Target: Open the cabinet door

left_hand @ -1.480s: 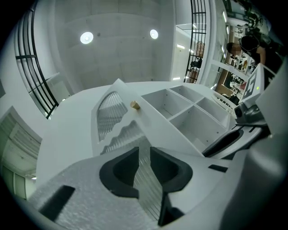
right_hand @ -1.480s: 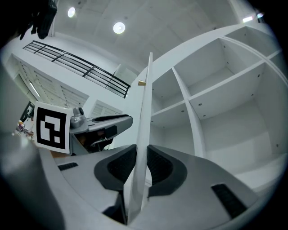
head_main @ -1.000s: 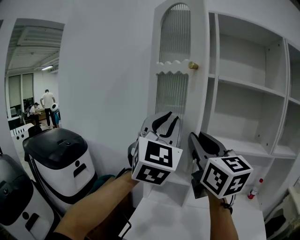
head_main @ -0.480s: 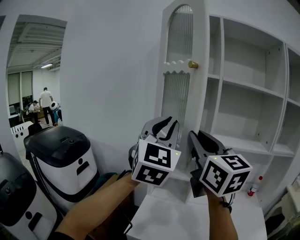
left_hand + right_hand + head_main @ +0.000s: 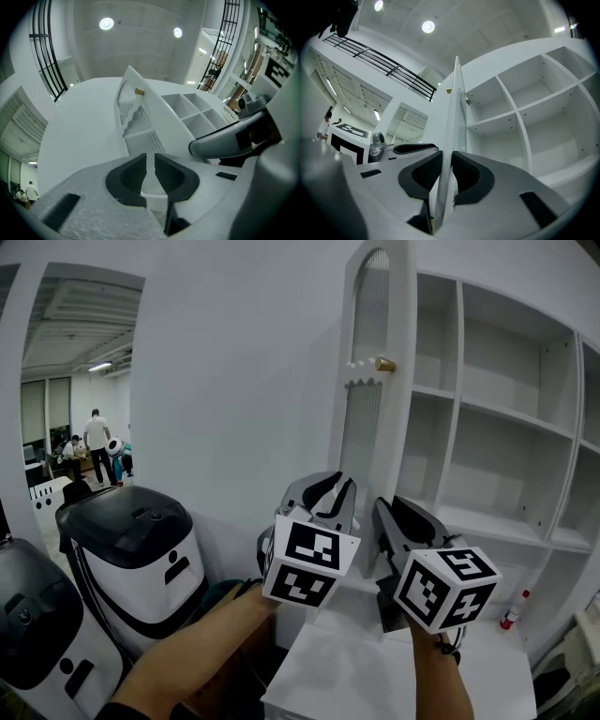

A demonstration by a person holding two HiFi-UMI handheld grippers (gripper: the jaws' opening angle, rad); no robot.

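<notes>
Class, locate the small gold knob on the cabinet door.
Head view, upper centre: the gold knob sits on the open cabinet door, left of the white shelves.

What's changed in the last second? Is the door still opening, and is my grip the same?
The cabinet door has swung further open, its ribbed face turning more edge-on and baring more of the shelves. The right tongs stay clamped on the door's edge. The left tongs stay empty, jaws slightly apart. The brass knob is untouched.
</notes>
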